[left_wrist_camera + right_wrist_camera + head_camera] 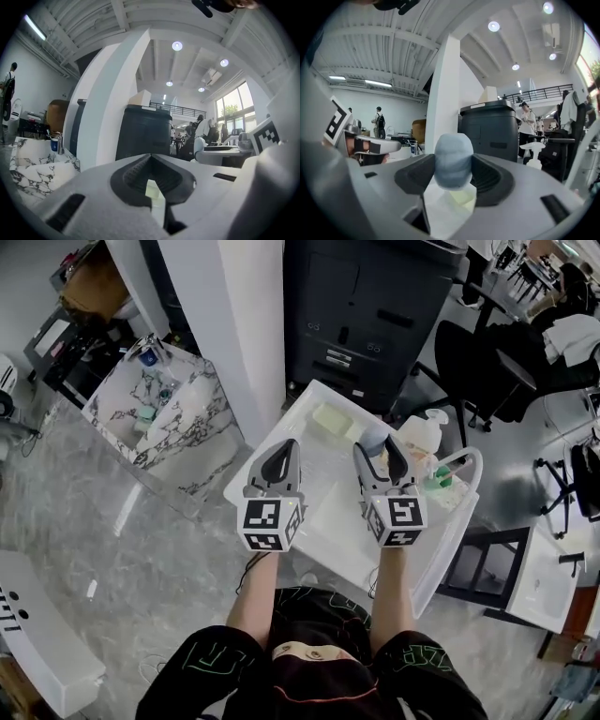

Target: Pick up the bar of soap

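We have the bar of soap [453, 157] pinched between the right gripper [453, 165]'s 2 jaws (left gripper [151, 161] pressed together, empty); a steady, level squeeze should stop it slipping.

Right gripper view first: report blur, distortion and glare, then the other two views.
Right gripper view: fisheye bending, black corners, bar of soap in the jaws slightly soft, ceiling lamps flare. Left gripper view: same bending, window at right bright, near jaws blurred. Head view: even light, fairly sharp.
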A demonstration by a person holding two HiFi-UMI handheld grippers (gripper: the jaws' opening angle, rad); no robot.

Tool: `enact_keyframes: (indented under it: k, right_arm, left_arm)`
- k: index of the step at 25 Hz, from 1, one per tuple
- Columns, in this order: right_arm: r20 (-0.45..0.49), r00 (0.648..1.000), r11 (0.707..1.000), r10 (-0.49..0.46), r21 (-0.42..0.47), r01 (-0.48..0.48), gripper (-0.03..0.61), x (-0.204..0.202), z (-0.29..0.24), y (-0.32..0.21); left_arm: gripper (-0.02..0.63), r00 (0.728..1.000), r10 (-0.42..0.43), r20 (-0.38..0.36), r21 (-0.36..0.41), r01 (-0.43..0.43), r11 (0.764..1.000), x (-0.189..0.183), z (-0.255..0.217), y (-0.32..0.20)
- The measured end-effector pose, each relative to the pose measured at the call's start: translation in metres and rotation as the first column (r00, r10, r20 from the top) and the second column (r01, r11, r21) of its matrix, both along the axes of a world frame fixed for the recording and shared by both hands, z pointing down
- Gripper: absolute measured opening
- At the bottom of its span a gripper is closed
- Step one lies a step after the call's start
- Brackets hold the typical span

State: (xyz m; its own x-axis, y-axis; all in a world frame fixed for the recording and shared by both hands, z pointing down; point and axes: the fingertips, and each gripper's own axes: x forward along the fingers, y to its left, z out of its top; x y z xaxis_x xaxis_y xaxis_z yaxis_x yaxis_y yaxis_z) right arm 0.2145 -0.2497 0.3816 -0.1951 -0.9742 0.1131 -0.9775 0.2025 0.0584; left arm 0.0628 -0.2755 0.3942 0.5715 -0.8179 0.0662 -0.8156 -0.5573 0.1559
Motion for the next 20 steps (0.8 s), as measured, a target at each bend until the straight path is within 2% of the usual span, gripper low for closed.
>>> enact_keyframes:
  k: [6, 12, 20]
  right_arm:
    - [0.046, 0.999, 0.999, 0.012, 0.043, -0.014, 0.255, 0.020, -0.010, 0.034]
    - [0.069, 0.997, 0.997, 0.018, 0.075, -0.023, 0.255, 0.040, -0.015, 0.053]
    - [0.075, 0.997, 0.996, -0.007, 0.084, 0.001, 0.255, 0.039, -0.015, 0.059]
  left_arm:
    - [0.006, 0.999, -0.036, 0.014, 0.021, 0.035, 0.999, 0.001, -0.006, 0.024]
    - [0.006, 0.999, -0.034, 0.037, 0.048, 0.032, 0.998, 0.011, -0.015, 0.039]
    - [0.006, 0.997, -0.043, 0.059, 0.065, 0.039, 0.997, 0.015, -0.019, 0.046]
